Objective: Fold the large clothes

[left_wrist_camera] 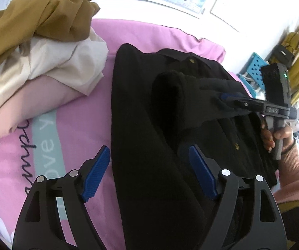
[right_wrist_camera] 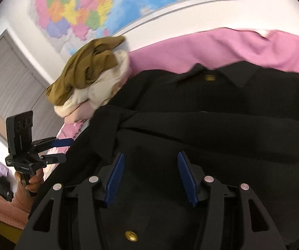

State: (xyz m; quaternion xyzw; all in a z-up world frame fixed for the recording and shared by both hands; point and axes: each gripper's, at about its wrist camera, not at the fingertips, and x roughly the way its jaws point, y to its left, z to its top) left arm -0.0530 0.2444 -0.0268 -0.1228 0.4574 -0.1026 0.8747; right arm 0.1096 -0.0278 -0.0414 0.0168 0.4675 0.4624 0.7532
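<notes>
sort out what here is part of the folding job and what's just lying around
In the job:
- black coat, spread on the pink bedsheet
- left gripper, fingers open at the coat's edge
- right gripper, fingers open over the coat

Lying about:
- mustard garment on the pile
- cream garment beneath it
- wall map
- blue stool

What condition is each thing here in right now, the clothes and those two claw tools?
Black coat: lying on the bed, one sleeve laid across its front.
Brown garment: crumpled, on top of the pile.
Cream garment: loosely bunched beneath the brown one.
Left gripper: open, above the coat's edge.
Right gripper: open, above the coat.
</notes>
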